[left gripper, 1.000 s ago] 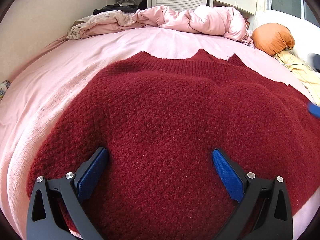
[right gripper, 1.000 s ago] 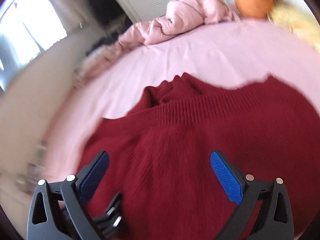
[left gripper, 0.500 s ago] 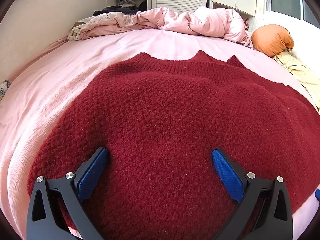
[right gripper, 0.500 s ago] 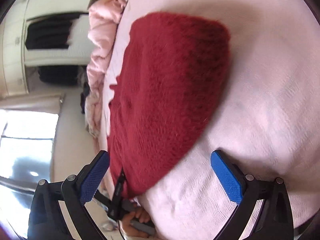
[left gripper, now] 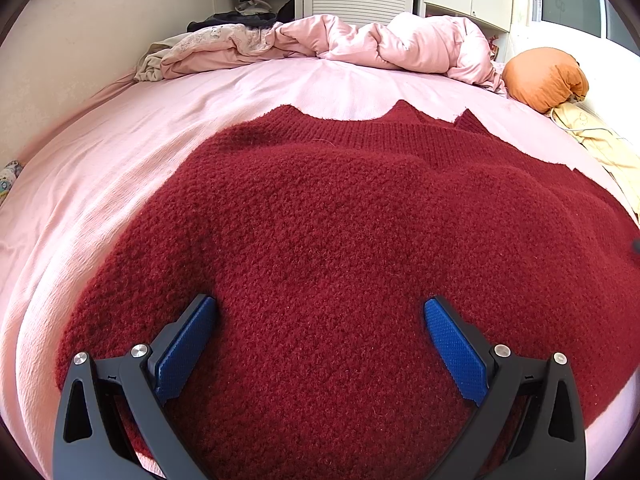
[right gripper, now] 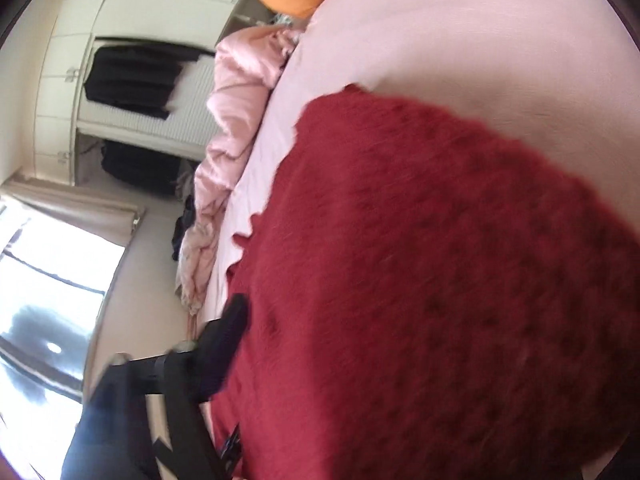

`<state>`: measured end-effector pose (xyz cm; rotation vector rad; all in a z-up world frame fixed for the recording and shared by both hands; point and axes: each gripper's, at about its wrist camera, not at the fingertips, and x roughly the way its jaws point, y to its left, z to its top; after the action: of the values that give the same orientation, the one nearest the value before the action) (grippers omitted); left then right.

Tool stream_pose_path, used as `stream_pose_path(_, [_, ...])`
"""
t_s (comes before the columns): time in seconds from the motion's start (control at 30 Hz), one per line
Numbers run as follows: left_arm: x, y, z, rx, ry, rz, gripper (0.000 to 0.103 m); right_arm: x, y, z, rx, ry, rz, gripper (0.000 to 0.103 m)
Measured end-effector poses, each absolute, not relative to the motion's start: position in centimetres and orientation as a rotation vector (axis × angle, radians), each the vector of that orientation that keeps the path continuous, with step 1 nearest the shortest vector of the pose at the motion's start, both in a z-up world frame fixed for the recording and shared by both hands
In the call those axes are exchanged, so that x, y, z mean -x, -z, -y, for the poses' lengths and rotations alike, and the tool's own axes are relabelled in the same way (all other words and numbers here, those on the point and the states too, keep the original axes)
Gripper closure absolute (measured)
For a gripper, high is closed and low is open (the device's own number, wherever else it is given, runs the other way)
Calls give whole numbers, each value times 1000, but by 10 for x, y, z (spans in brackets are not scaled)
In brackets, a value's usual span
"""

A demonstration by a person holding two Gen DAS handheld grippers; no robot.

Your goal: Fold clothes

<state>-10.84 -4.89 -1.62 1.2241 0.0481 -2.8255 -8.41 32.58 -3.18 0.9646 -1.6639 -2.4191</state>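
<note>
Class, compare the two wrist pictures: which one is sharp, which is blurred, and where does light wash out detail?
Left wrist view: sharp, the red sweater showing its knit, the bed bulging from fisheye distortion. Right wrist view: motion-blurred and rolled sideways, the sweater smeared, the window blown out white, one dark finger out of focus.

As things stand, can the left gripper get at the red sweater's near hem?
Probably yes: the left gripper is open directly over the red knit sweater, which lies on the pink bedsheet with nothing between, though the hem itself sits behind its fingers.
</note>
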Motion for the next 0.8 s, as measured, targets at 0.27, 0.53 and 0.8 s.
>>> stream_pose_path(0.27, [110, 16, 47, -1231, 2811, -23, 0, 86, 44, -334, -988, 2401, 1632, 81])
stream_pose_path(0.53, [112, 0, 30, -1226, 2741, 96, 1, 88, 45, -339, -1058, 2390, 1532, 87])
stream_pose_path(0.8, [106, -51, -65, -965, 2877, 488, 0, 85, 46, -334, -1019, 2425, 1497, 84])
